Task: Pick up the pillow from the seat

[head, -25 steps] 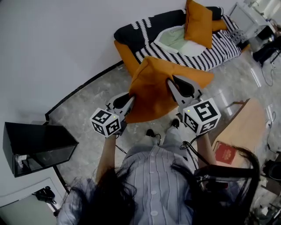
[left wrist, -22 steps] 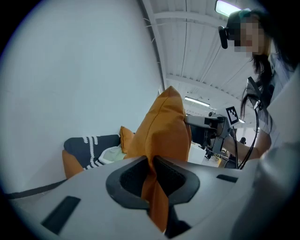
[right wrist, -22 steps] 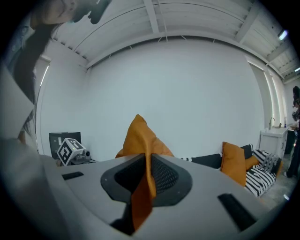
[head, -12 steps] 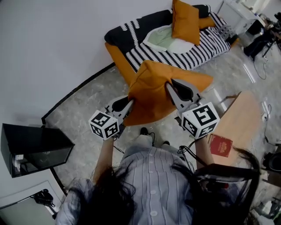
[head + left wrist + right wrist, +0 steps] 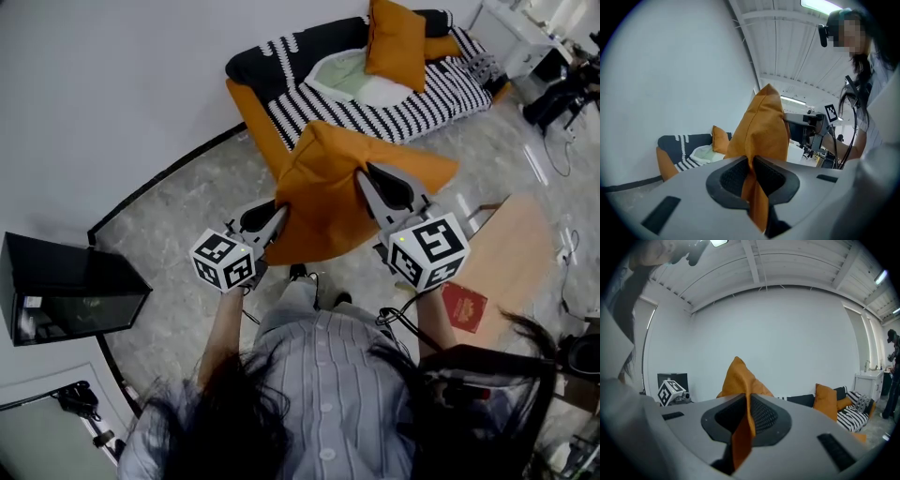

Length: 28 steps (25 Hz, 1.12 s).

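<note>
An orange pillow (image 5: pixel 333 192) hangs in the air between both grippers, well clear of the seat (image 5: pixel 394 94). My left gripper (image 5: pixel 281 214) is shut on the pillow's left edge, and its fabric (image 5: pixel 761 140) runs pinched between the jaws. My right gripper (image 5: pixel 364 176) is shut on the right edge, with a fold of the orange cloth (image 5: pixel 742 427) caught between its pads. A second orange pillow (image 5: pixel 396 42) leans upright on the striped seat behind, beside a pale green cushion (image 5: pixel 354 80).
A black box (image 5: pixel 70 291) stands on the floor at the left by the white wall. A wooden table (image 5: pixel 511 253) with a red book (image 5: pixel 464 307) is at the right. The person's feet (image 5: pixel 314 277) stand on grey marbled floor below the pillow.
Both grippers and the held pillow have drawn back from the seat together; the seat now sits further off, and the black box has slid left in the head view.
</note>
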### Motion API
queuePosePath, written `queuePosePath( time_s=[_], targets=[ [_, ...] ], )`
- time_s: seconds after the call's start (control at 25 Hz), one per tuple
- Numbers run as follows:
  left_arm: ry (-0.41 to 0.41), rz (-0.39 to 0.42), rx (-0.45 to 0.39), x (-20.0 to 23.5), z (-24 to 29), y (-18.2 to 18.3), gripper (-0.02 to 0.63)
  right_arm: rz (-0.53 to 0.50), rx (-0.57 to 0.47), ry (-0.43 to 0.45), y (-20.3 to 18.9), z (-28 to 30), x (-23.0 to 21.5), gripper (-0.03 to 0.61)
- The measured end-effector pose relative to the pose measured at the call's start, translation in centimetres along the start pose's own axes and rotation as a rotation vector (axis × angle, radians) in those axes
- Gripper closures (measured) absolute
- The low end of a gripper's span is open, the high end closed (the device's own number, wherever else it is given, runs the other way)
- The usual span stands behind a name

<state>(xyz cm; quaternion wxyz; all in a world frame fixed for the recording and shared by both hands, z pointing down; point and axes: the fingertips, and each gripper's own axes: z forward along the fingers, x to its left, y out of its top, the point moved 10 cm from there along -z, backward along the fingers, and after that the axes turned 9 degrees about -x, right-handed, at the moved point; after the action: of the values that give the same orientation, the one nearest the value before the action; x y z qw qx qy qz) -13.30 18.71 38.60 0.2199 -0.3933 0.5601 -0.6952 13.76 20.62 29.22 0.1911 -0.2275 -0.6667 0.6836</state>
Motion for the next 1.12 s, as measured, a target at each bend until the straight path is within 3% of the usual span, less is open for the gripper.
queuePosePath(
  time_s=[0.64, 1.12],
  targets=[
    [0.011, 0.012, -0.028, -4.2, -1.4, -0.6, 0.557, 0.014, -0.031, -0.001, 0.3, -4.6, 1.2, 0.535],
    [-0.002, 0.008, -0.021, -2.9, -0.4, -0.4, 0.558, 0.018, -0.036, -0.012, 0.3, -3.3, 0.4, 0.537]
  ],
)
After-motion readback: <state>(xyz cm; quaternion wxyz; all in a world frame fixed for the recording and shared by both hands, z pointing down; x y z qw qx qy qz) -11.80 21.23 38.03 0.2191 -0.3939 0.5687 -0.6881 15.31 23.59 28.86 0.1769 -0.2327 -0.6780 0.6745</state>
